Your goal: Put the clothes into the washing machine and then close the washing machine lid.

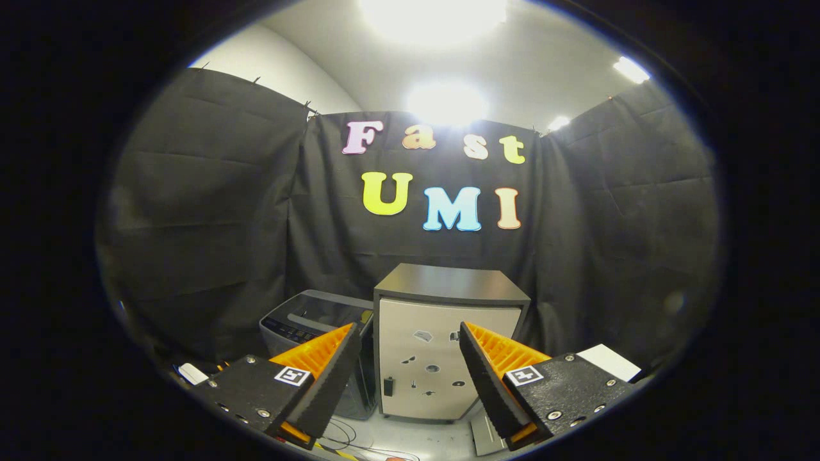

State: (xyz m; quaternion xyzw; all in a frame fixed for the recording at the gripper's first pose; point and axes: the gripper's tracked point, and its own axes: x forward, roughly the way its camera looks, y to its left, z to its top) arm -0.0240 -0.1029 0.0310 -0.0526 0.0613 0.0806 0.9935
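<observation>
Black cloth wall backing booth. Gripper (407, 358) hovering with jaws standing wide apart, gripping nothing. Washing machine (307, 323) sitting beyond left finger, touching side of small cabinet (442, 339) showing straight ahead between fingers. Clothes not identifiable.

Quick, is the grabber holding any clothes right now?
Gripper: open, holding nothing, pointed at the small cabinet beyond its fingers.

Gripper view: rides on the gripper (408, 336), looking forward, level, along its spread fingers with nothing between them. Faces the booth's back wall (211, 211); a small cabinet (442, 320) and washing machine (307, 320) stand beyond the fingertips.
</observation>
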